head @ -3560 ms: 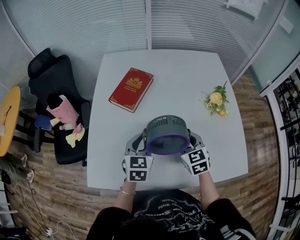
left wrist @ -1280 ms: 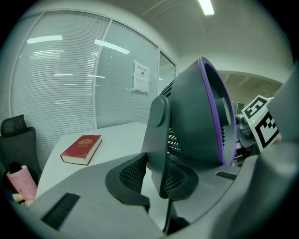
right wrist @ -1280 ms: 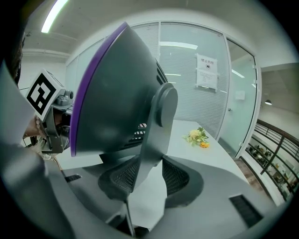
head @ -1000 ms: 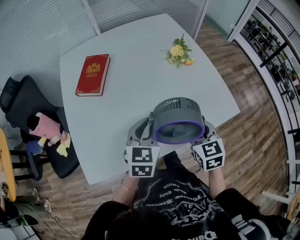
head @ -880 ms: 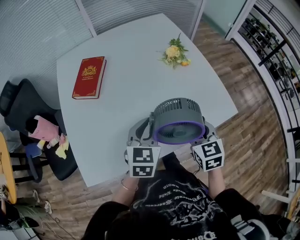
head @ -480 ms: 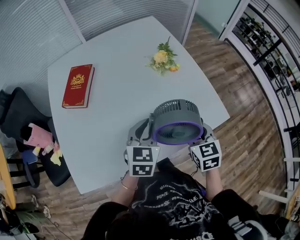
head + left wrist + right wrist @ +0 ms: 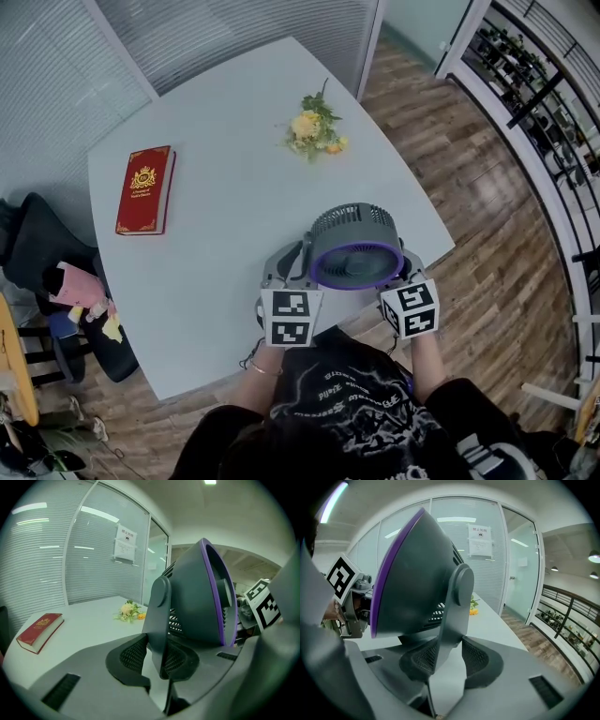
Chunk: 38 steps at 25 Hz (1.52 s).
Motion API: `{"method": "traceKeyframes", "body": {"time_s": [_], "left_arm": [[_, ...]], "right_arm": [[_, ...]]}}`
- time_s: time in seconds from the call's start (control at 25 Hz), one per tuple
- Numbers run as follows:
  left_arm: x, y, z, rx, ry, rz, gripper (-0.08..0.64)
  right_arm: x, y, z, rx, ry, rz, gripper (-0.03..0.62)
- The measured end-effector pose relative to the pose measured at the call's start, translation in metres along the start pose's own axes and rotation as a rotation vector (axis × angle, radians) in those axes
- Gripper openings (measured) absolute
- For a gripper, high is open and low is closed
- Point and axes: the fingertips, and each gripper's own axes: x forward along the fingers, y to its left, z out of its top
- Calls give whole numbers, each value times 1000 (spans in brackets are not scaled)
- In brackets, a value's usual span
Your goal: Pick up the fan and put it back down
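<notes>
Left gripper (image 7: 157, 660) is clamped down narrow on the fan (image 7: 356, 246) by its left side arm, with the mesh pads tight on both faces of it. Right gripper (image 7: 450, 660) has the right side arm between its pads, jaws a bit wider, and it's gripping too. So the fan sits between the two, purple-rimmed face tilted up toward the person, right over the near edge of the table (image 7: 234, 187). Can't tell if it touches the top.

Head view is the only one that gives the layout. The red book (image 7: 144, 189) is far left on the table and the flowers (image 7: 312, 129) are toward the far side, both well apart from the fan. There's also a black chair (image 7: 37, 253) with stuff on it off the table's left.

Left gripper view catches the book and flowers low behind the fan. Right gripper view gets only the flowers, plus a railing (image 7: 567, 616) and wood floor (image 7: 543, 641) out to the right.
</notes>
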Motion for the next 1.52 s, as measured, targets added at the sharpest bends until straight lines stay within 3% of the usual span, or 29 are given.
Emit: {"method": "traceKeyframes", "body": {"time_s": [0.44,0.68,0.96,1.52], "left_arm": [[69,-12,-5,-23,39,-4,72],[110,-12,-15,3,66,-26,74],[138,-7,-23,-65,93,-38,72],[183,-4,-28,-47,98,-47,73]], "right_arm": [[39,-57,-15,21,27,21,141],[65,-82,-22,32,35,27,140],[89,-97,-28,60,54,24,133],[120,-127,-37,80,66,-23,121]]}}
